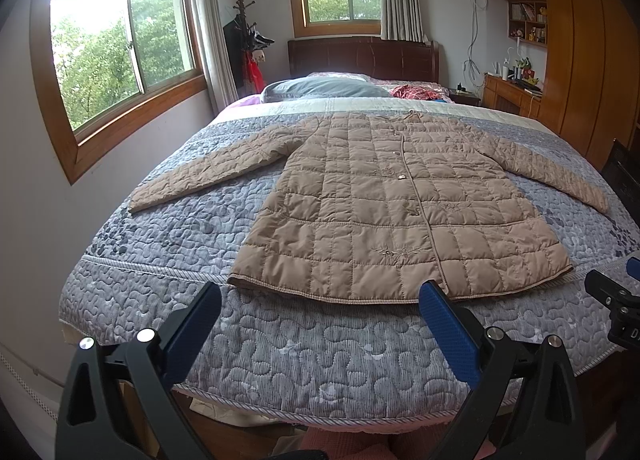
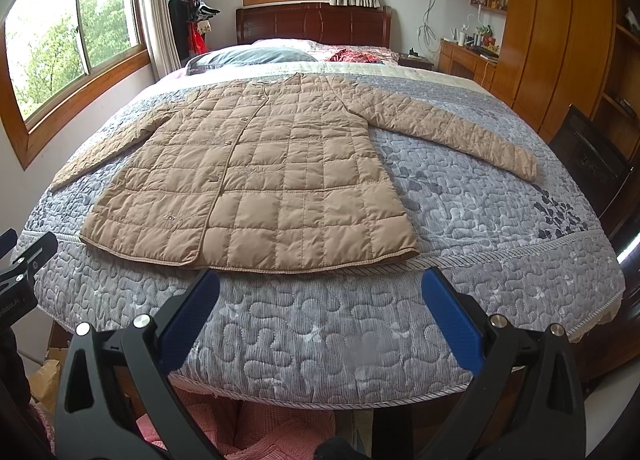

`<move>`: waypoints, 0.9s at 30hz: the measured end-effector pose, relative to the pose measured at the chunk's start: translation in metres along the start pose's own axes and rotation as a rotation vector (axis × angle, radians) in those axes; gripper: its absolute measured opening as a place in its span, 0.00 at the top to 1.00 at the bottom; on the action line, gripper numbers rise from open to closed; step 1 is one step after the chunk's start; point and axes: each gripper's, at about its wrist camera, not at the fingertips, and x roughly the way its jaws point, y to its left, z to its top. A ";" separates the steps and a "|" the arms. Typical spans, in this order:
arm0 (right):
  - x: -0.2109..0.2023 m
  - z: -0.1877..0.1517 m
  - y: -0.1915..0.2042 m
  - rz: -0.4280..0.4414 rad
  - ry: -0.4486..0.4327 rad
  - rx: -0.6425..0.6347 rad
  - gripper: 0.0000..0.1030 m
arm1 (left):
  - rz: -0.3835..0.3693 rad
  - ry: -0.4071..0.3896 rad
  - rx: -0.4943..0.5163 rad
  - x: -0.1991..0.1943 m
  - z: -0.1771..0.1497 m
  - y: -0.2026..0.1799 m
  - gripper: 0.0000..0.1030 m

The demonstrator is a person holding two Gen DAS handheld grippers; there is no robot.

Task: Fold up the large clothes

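Left wrist view: one tan quilted coat (image 1: 384, 208) lies flat and face up on one bed covered by a grey-blue patterned quilt (image 1: 304, 348), with two sleeves spread out to either side and the collar toward the dark wooden headboard (image 1: 362, 56). There are two grippers: the left gripper (image 1: 320, 324) has its two blue-padded fingers (image 1: 448, 324) spread wide with nothing between them, hanging over the foot of the bed just short of the coat's hem, and the right gripper (image 2: 320, 312) shows the same wide, empty spread in its own view. A part of the right gripper also shows at the right edge of the left view, beside the coat's near corner. Two windows (image 1: 120, 48) are in view, one on the left wall and one above the headboard; one grey pillow (image 1: 320, 89) and one red checked cloth (image 1: 412, 92) lie at the head end. One coat stand (image 1: 244, 40) stands in the corner and wooden cupboards (image 1: 580, 72) line the right wall. The hem runs close to the quilt's striped border, leaving a bare band of quilt between it and the foot edge; open quilt also lies under and beyond each sleeve, though the cuffs reach near the bed's sides. The coat is stitched in squares, closed down the front with small buttons, with faint embroidery, and is smooth apart from light puckering.
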 end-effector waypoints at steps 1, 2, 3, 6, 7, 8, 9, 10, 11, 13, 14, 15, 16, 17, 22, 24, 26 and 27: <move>0.000 0.000 0.000 0.000 0.000 -0.001 0.03 | 0.000 -0.001 0.000 0.000 0.000 0.000 0.04; 0.000 0.000 0.000 0.000 0.000 -0.001 0.03 | 0.000 -0.001 0.000 0.000 0.000 0.000 0.04; 0.000 0.001 0.000 0.000 0.001 0.000 0.03 | 0.000 -0.001 0.000 0.000 0.001 0.000 0.04; -0.001 0.002 0.001 0.000 0.000 0.000 0.03 | 0.001 -0.001 0.001 0.000 0.001 0.000 0.04; -0.001 0.003 0.001 0.000 0.000 0.000 0.03 | 0.000 -0.002 0.001 0.000 0.001 0.000 0.04; -0.001 0.003 0.001 0.000 -0.001 -0.001 0.03 | 0.000 -0.002 0.001 0.000 0.001 0.001 0.04; 0.001 0.000 0.001 0.000 0.000 -0.001 0.03 | 0.000 -0.002 0.001 0.000 0.001 0.001 0.04; 0.001 0.000 0.001 0.000 0.000 -0.001 0.03 | 0.001 -0.003 0.002 0.000 0.001 0.001 0.04; 0.000 0.001 0.001 0.000 0.000 -0.001 0.03 | 0.000 -0.002 0.001 0.000 0.001 0.001 0.04; 0.000 0.002 0.000 0.000 0.000 0.000 0.03 | 0.000 -0.002 0.001 0.000 0.001 0.001 0.04; 0.000 0.002 0.000 0.000 0.000 -0.001 0.03 | 0.001 -0.003 0.002 0.000 0.001 0.001 0.04; -0.001 0.003 -0.001 0.000 0.000 -0.001 0.03 | 0.002 -0.003 0.002 0.000 0.001 0.001 0.04; -0.001 0.004 -0.002 -0.001 0.001 -0.001 0.03 | 0.002 -0.003 0.002 0.000 0.001 0.001 0.04; -0.002 0.004 -0.003 -0.001 0.001 -0.002 0.03 | 0.002 -0.003 0.003 0.001 0.002 0.001 0.04; 0.001 0.003 0.002 0.000 -0.001 -0.003 0.03 | 0.005 -0.004 0.007 0.001 0.004 0.001 0.04; 0.001 0.002 0.002 0.000 -0.001 -0.003 0.03 | 0.006 -0.004 0.007 0.001 0.004 0.001 0.04; 0.002 0.002 0.002 0.000 -0.001 -0.004 0.03 | 0.006 -0.004 0.007 0.001 0.004 0.001 0.04; 0.002 0.001 0.002 -0.001 -0.001 -0.005 0.03 | 0.006 -0.004 0.008 0.002 0.004 0.001 0.04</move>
